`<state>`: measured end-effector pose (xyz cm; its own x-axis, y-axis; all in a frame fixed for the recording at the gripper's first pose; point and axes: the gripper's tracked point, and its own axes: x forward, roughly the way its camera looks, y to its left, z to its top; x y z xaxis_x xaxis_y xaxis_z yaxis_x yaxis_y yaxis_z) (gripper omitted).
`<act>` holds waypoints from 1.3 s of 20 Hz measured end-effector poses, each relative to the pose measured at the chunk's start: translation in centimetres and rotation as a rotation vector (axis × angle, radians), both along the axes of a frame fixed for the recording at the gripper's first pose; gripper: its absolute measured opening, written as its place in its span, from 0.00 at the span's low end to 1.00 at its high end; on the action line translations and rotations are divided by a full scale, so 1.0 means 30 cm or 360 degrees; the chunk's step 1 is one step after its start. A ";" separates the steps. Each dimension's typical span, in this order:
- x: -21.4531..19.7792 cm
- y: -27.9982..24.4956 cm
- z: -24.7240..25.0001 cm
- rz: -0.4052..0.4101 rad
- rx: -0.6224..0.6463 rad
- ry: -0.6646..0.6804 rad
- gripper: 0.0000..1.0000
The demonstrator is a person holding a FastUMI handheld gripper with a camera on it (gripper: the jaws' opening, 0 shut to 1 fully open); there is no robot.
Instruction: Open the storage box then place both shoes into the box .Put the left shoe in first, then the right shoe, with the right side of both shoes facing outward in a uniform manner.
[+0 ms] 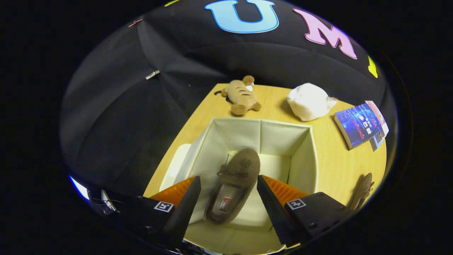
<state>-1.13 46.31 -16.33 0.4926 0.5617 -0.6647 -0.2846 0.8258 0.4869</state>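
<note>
Shoe [233, 184] lies in box [300, 148] btwn open gripper [228, 191] fingers, untouched.

Gripper [228, 189] tipped downward, looking steeply from above. Fingers [187, 202] spread wide apart, pressing on nothing, with toothed inner edges facing each other across the gap. Each finger carrying a small square marker near its base; tips apparently hanging free in the air, though hard to judge here.
</note>
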 end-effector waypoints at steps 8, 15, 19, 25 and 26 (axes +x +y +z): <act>-0.041 -0.373 0.178 -0.0016 0.0115 -0.0437 0.99; -0.183 -0.836 0.026 -0.0122 -0.0115 -0.0502 0.99; -0.240 -1.129 -0.187 -0.0261 -0.0358 -0.0405 0.98; -0.329 -1.429 -0.517 -0.0381 -0.0625 -0.0141 0.98; -0.333 -1.458 -0.566 -0.0377 -0.0664 -0.0111 0.99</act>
<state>-11.10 2.55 -33.29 0.6260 0.1214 -0.7703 -0.0853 0.9925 0.0870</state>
